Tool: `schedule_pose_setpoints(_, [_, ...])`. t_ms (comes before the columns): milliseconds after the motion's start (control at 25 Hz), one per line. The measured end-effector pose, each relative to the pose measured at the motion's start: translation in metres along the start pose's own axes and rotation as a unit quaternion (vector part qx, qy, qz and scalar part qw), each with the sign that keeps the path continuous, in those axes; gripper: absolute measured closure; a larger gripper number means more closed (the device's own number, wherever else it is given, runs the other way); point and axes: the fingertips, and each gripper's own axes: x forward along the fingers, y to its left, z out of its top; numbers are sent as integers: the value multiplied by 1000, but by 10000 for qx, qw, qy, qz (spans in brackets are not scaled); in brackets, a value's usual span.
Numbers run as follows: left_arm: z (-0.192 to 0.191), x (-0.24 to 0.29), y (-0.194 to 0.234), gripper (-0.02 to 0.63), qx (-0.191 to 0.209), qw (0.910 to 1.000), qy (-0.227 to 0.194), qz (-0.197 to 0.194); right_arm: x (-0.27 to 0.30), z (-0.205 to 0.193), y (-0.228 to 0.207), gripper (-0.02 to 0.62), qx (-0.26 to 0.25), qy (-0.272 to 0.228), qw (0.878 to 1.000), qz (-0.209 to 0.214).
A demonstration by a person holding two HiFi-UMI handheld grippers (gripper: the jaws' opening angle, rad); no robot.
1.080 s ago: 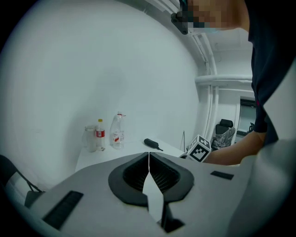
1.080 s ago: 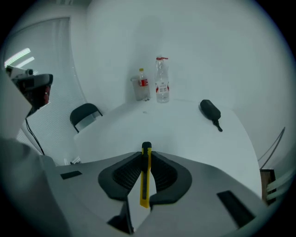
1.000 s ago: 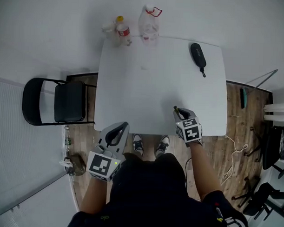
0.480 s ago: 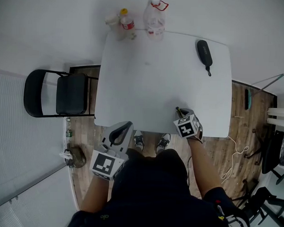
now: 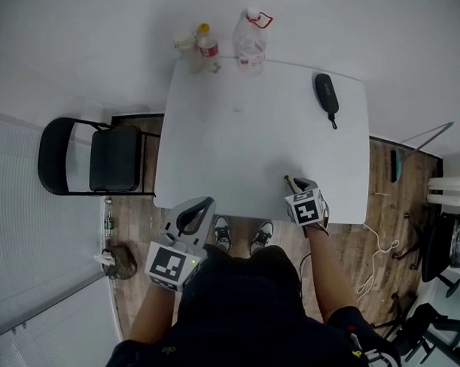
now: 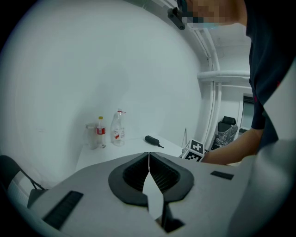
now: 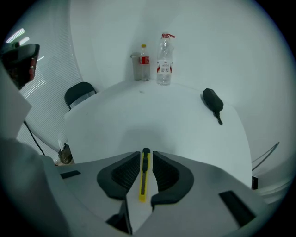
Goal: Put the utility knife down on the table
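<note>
My right gripper (image 5: 292, 186) hovers over the near right part of the white table (image 5: 239, 142), shut on a yellow utility knife (image 7: 144, 178). The knife lies lengthwise between the jaws, its black tip (image 5: 288, 179) poking out ahead of them toward the table's middle. In the right gripper view the right gripper (image 7: 146, 155) sits above bare tabletop. My left gripper (image 5: 197, 208) is shut and empty, held off the table's near left edge; in its own view the left gripper (image 6: 148, 155) has its jaws meeting in a thin line.
A black oblong case (image 5: 326, 94) lies at the far right of the table. Two bottles (image 5: 250, 40) and a cup (image 5: 186, 43) stand along the far edge. A black folding chair (image 5: 95, 158) stands left of the table. My shoes (image 5: 243, 236) show below the near edge.
The head view has shifted slightly. The right gripper keeps the knife and has barely moved over the table's near right part. The left gripper stays put.
</note>
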Motion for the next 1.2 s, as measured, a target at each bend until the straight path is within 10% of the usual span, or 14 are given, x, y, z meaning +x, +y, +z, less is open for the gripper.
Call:
schedule_pose_setpoints(240, [26,2,-8,583,174,9988,-313,-325,-99,68,-11,552,364,-1650,9852,-273])
schedule_pose_setpoints(640, [108,11,-17,583,606,9883,-1106,-854,-292,149,-9,572,268,-3891,9161,-930])
schedule_pose_setpoints(920, [152,15,-30,583,801,9798,-1477,-1086,-366,146,-13,574,316,-4575,8730,-1659])
schedule_pose_setpoints(1200, [152,16,-46,583,864,9759,-1497,-1335,-372,132,-14,574,433,-4501,8744,-1761])
